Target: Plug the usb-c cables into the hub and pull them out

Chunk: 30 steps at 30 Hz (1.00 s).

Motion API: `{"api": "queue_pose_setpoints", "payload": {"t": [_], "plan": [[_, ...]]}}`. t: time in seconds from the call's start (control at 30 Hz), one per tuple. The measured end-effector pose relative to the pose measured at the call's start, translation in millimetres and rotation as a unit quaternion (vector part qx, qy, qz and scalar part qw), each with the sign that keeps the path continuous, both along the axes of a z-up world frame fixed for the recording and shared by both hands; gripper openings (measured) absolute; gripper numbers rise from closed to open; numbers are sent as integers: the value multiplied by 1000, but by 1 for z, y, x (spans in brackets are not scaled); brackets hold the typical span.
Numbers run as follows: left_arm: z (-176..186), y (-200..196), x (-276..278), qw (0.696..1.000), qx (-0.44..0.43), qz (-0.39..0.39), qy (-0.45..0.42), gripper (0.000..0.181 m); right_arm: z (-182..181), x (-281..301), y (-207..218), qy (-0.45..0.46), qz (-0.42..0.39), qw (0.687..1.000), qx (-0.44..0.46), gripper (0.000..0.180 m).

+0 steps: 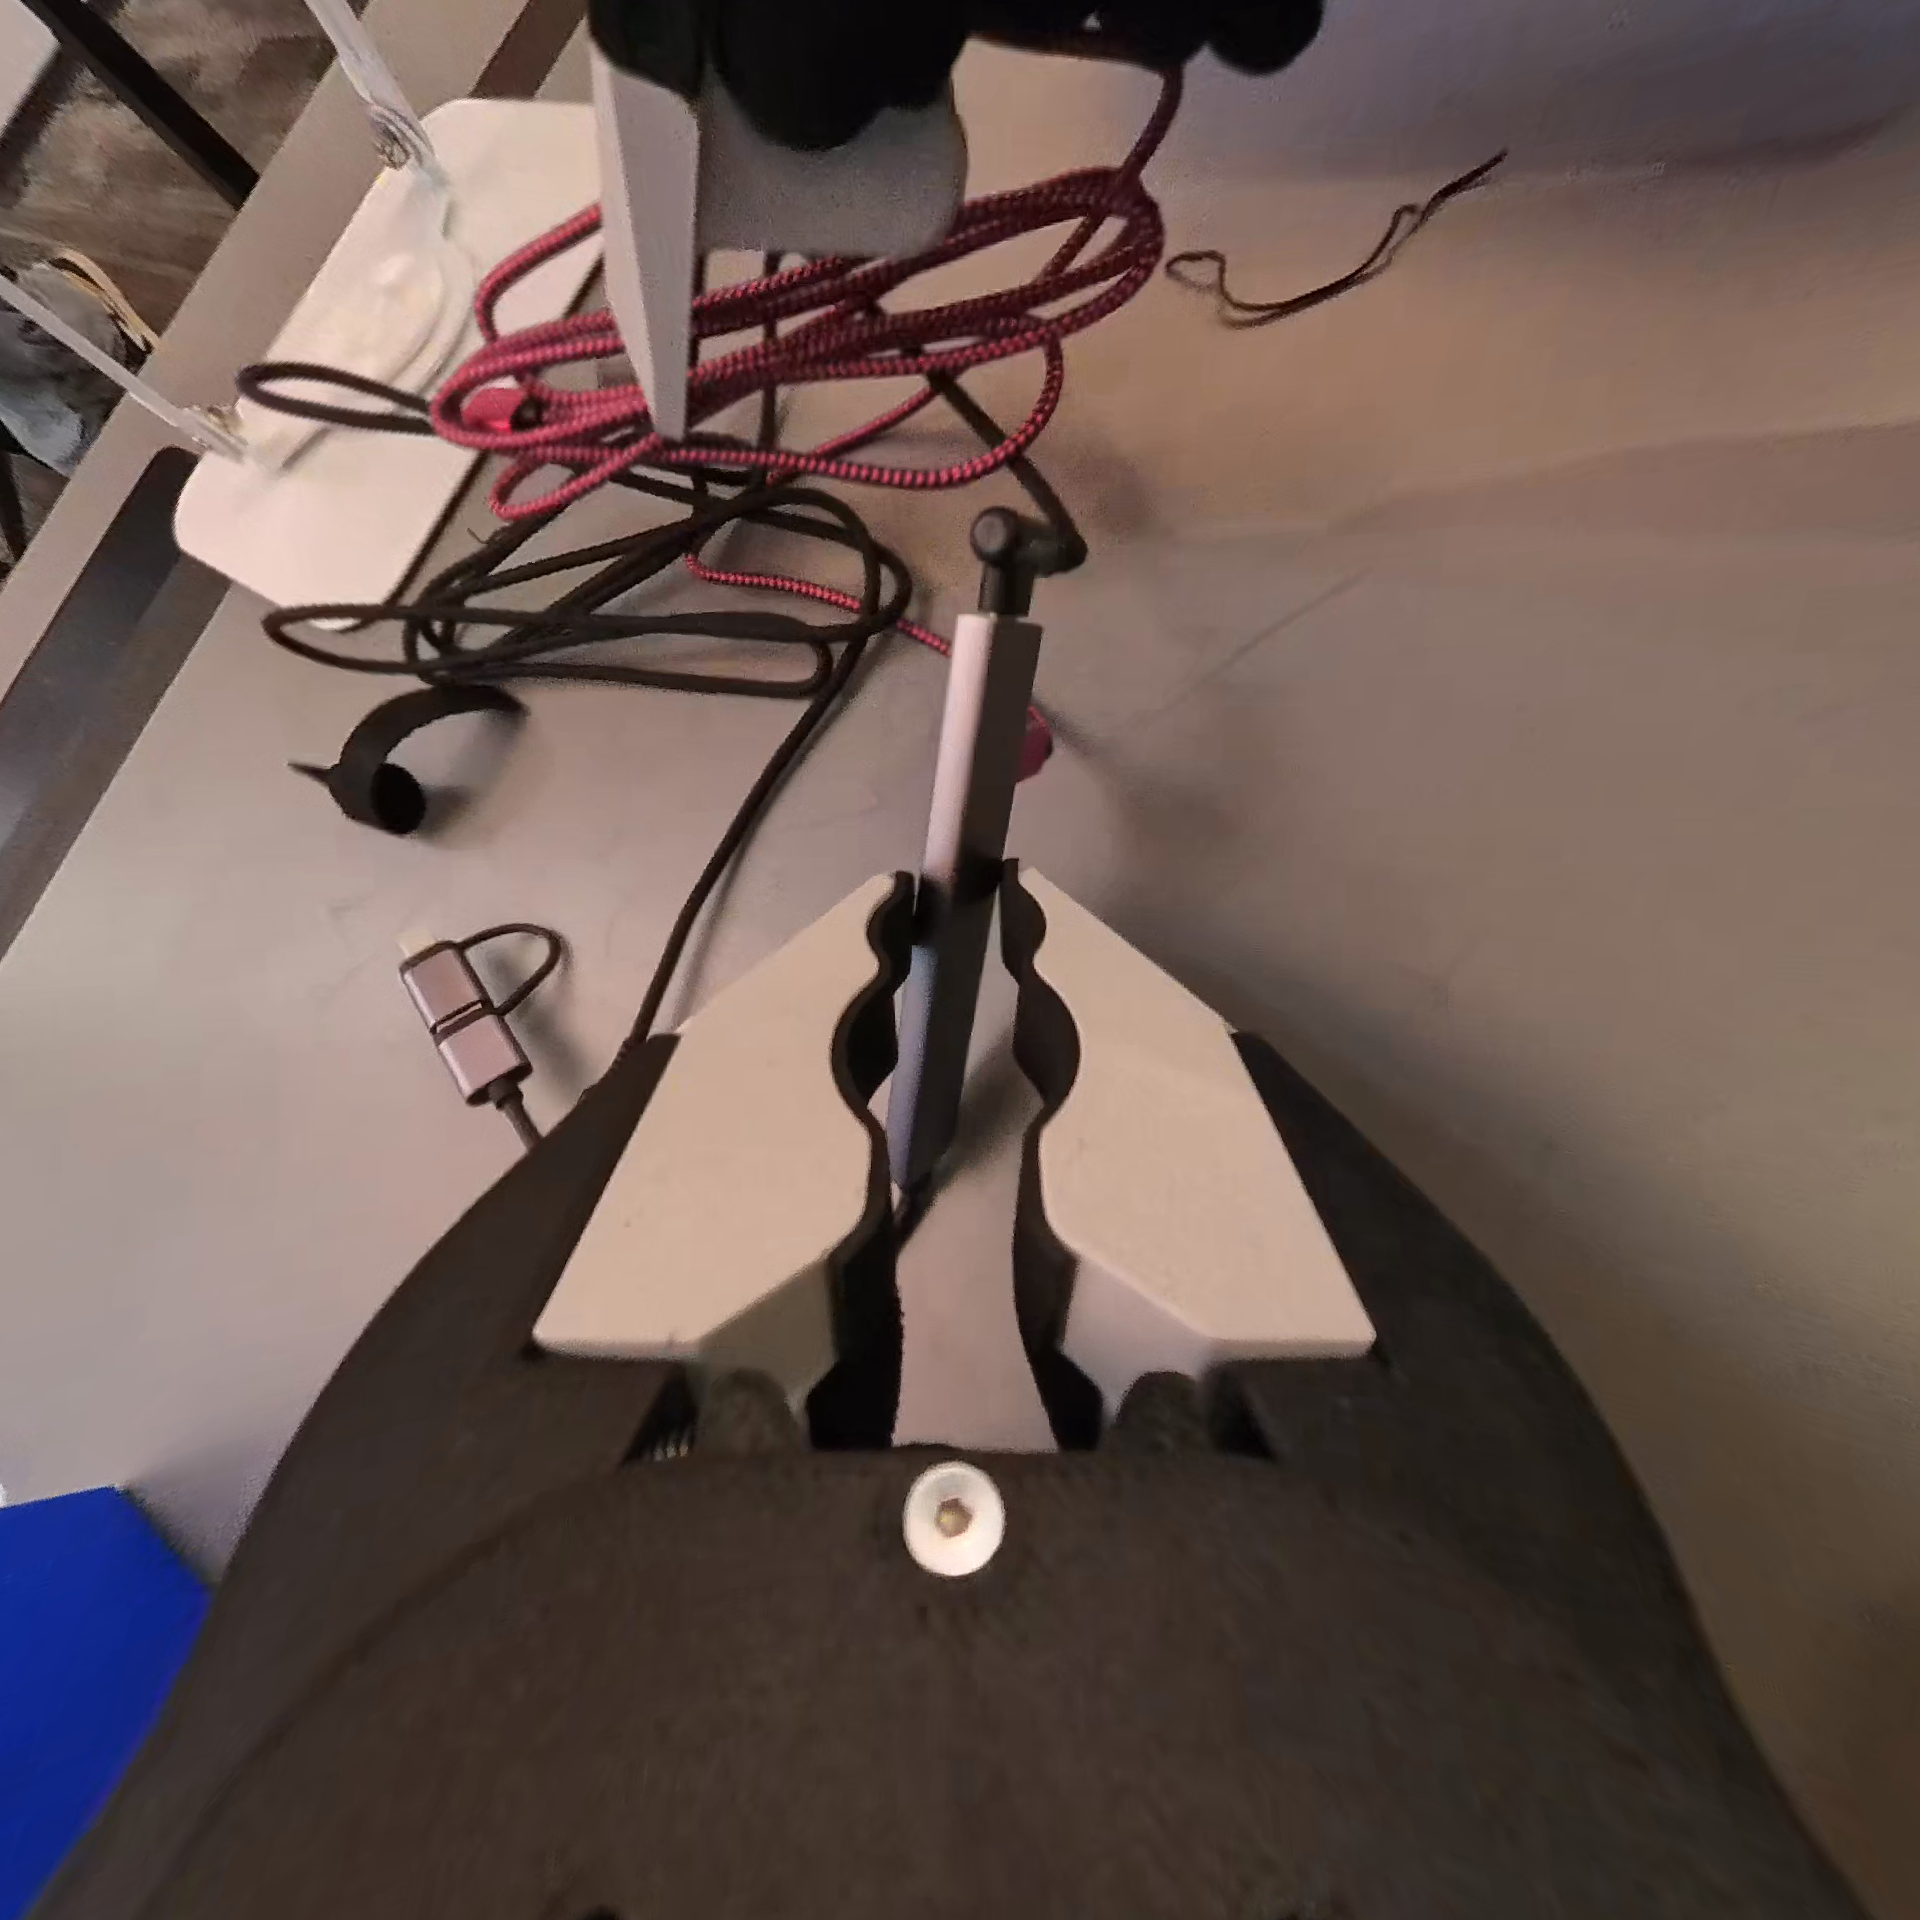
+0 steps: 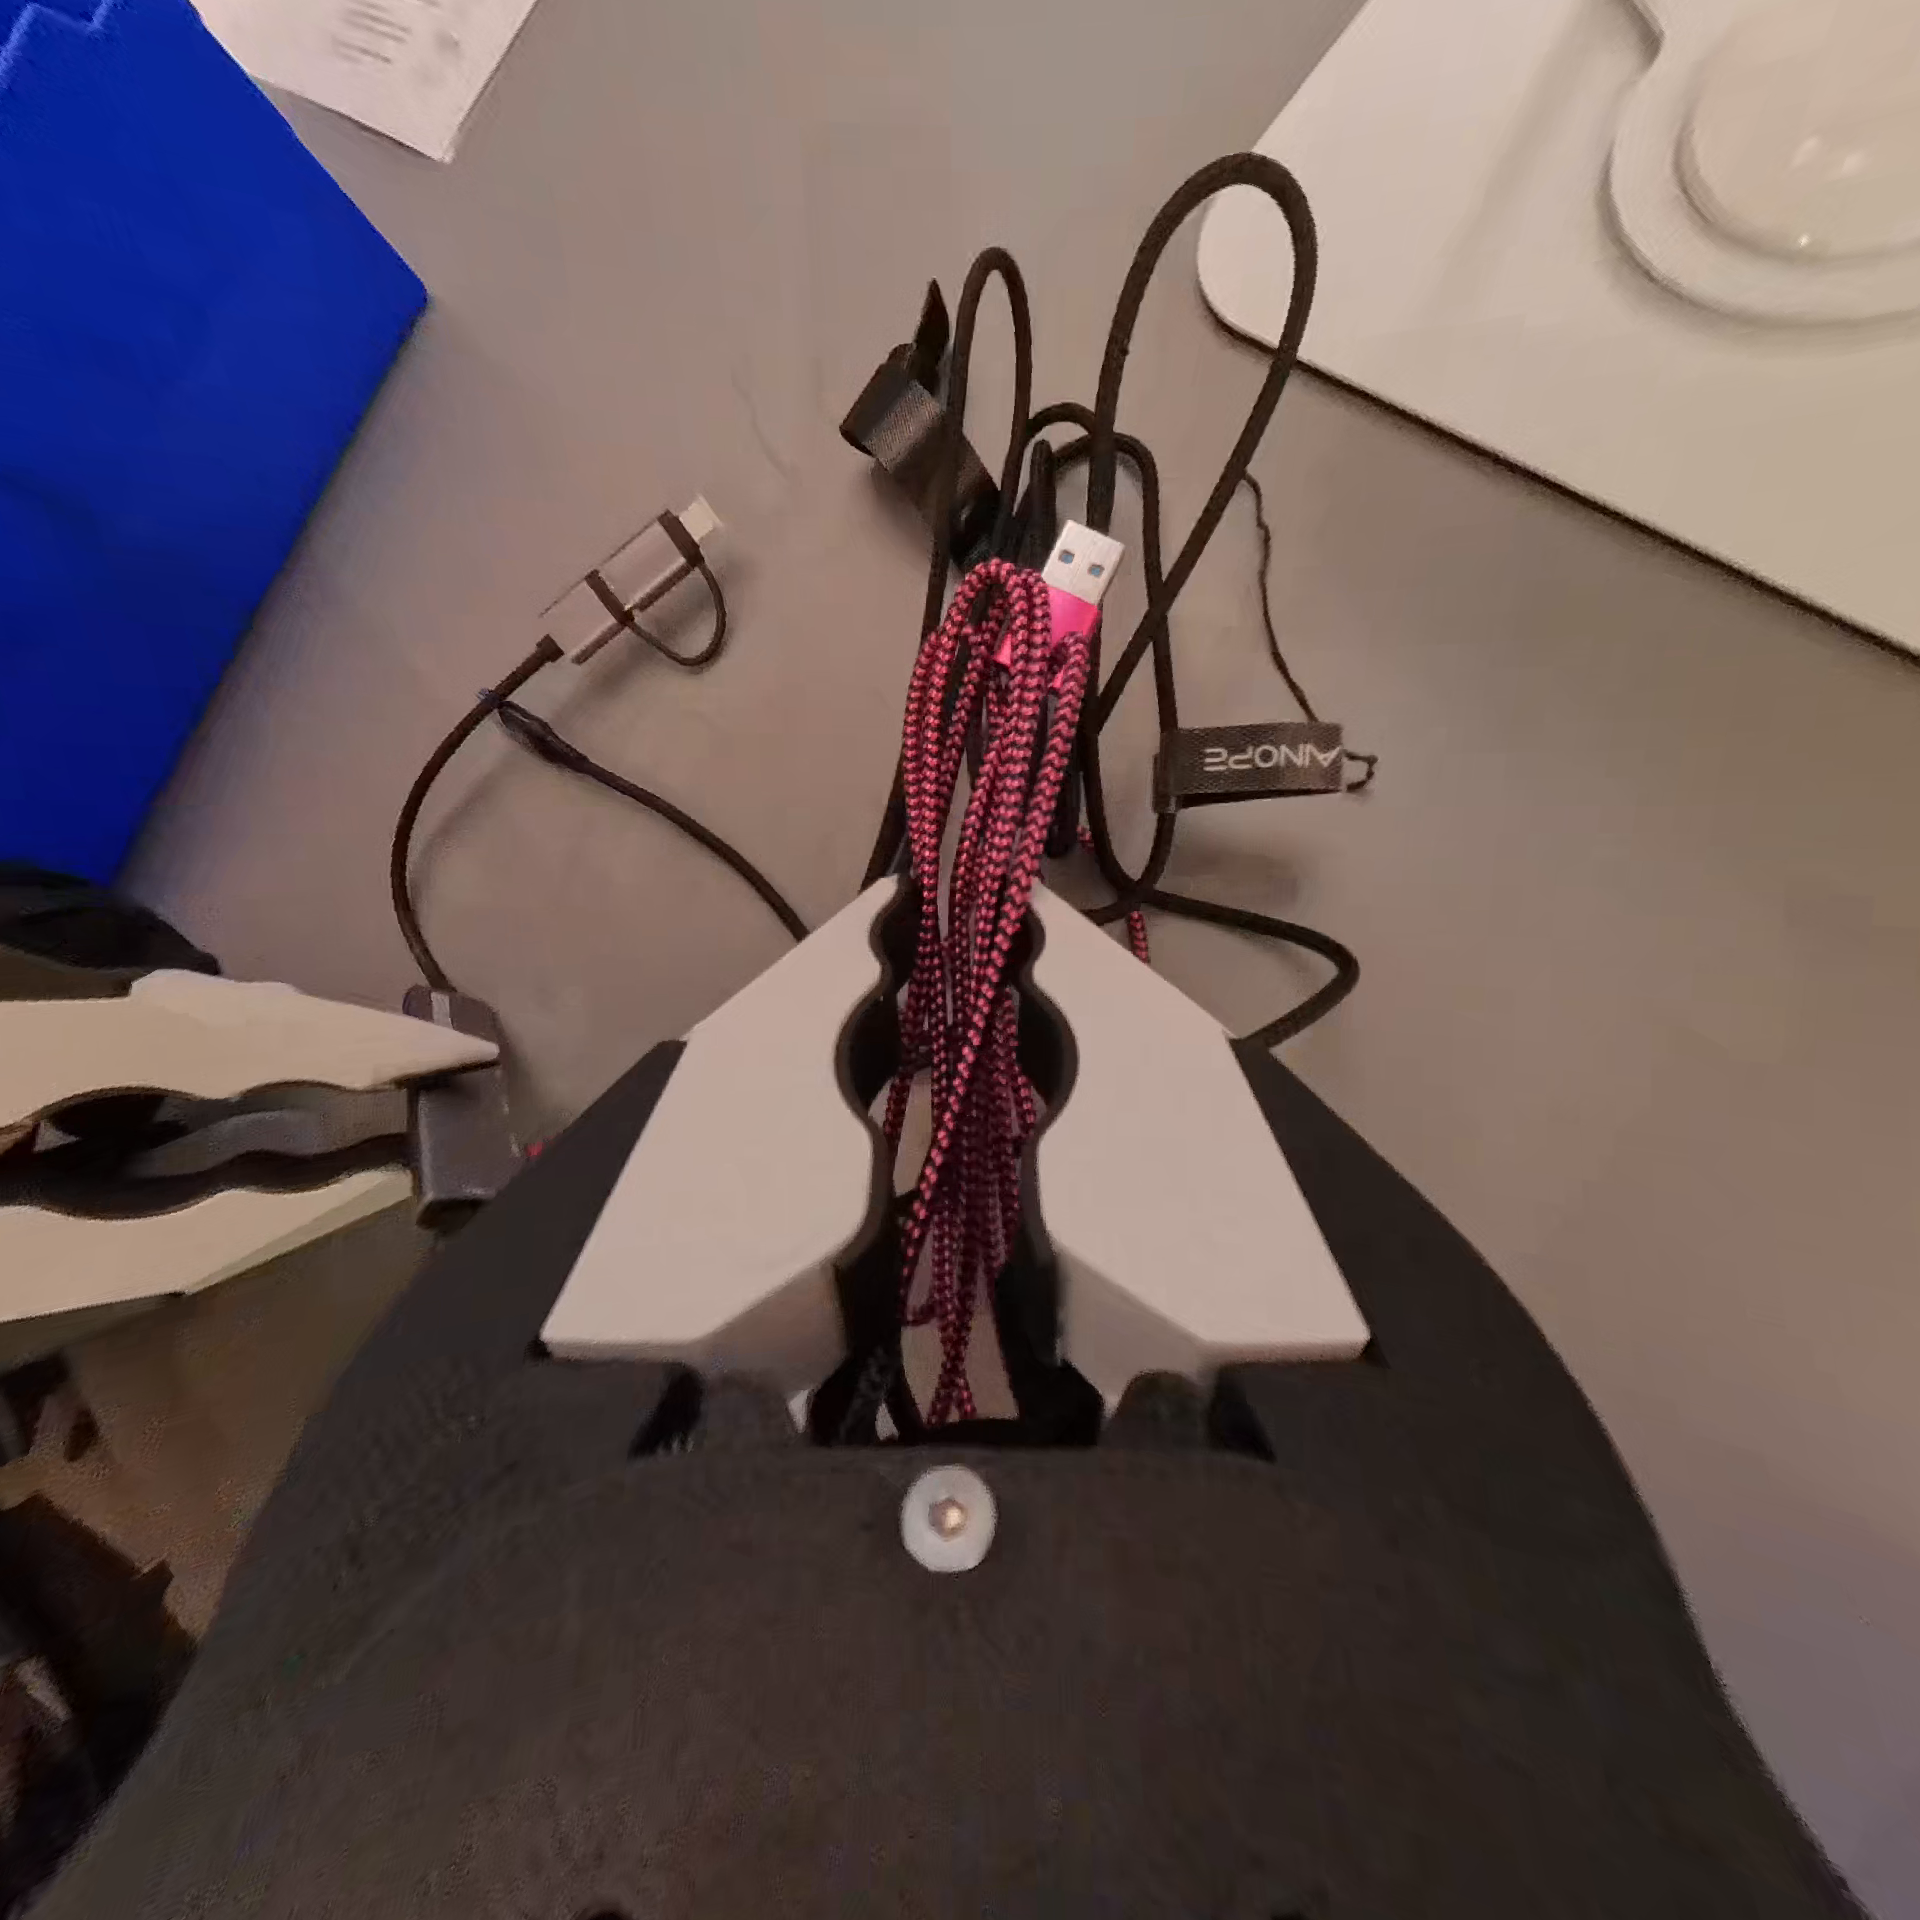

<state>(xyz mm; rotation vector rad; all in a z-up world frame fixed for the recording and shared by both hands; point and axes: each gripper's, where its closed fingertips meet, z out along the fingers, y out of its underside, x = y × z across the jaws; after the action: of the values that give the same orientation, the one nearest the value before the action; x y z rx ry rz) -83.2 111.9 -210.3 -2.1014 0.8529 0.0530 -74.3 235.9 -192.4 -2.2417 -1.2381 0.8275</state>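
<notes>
L wrist view: your left gripper (image 1: 958,894) is clenched on the hub (image 1: 961,914), its long axis pointing straight ahead, a black plug (image 1: 1000,561) at the far end.

R wrist view: your right gripper (image 2: 958,914) grips bundled pink cable (image 2: 977,935); the hub (image 2: 462,1112) sits left of it, the nearer arm for plugging.

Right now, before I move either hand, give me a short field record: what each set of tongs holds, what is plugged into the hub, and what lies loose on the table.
left tongs: shut on the slim grey metal hub, held edge-up
hub port: black angled plug at its far end
right tongs: shut on a bundle of pink-and-black braided cable
braided cable end: silver USB-A plug, free
loose on grey table: grey two-part adapter plug, unplugged; black braided cable loops
nearby: white flat tray, blue box
</notes>
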Motion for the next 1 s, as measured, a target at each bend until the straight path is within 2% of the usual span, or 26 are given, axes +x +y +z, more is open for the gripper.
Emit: {"api": "queue_pose_setpoints", "payload": {"t": [0.1,0.13,0.2,0.3,0.43,0.5,0.63,0.7,0.73,0.77,0.93,1.0], "plan": [[0,-2,0,1000,-5,-5,-15,13,9,-9,-6,-5,20,1000,16,21],[0,-3,-1,1000,-7,-5,-19,13,12,-10,-9,-11,31,999,15,37],[-1,-3,-2,1000,-6,-4,-26,13,18,-14,-14,-22,57,998,21,56],[-3,-4,-1,999,-9,-5,-34,12,13,-13,-8,-62,68,994,53,73],[-5,-4,1,999,-10,-7,-41,12,-14,-16,9,-118,51,989,68,116],[-6,-4,0,999,-11,-4,-38,11,-27,-19,17,-148,53,984,82,127],[-10,-4,-2,999,-13,-2,-36,10,-52,-22,23,-206,72,973,78,107],[-11,-4,-3,999,-15,-1,-37,10,-54,-28,21,-201,73,974,68,89],[-12,-4,-4,999,-16,0,-37,9,-52,-31,20,-197,84,974,74,71],[-12,-5,-4,999,-18,1,-38,9,-51,-32,19,-198,91,973,75,62],[-10,-9,-5,998,-19,3,-51,13,-49,-32,16,-186,112,972,88,37],[-9,-11,-10,998,-19,10,-62,13,-44,-32,10,-152,109,980,68,22]]}}
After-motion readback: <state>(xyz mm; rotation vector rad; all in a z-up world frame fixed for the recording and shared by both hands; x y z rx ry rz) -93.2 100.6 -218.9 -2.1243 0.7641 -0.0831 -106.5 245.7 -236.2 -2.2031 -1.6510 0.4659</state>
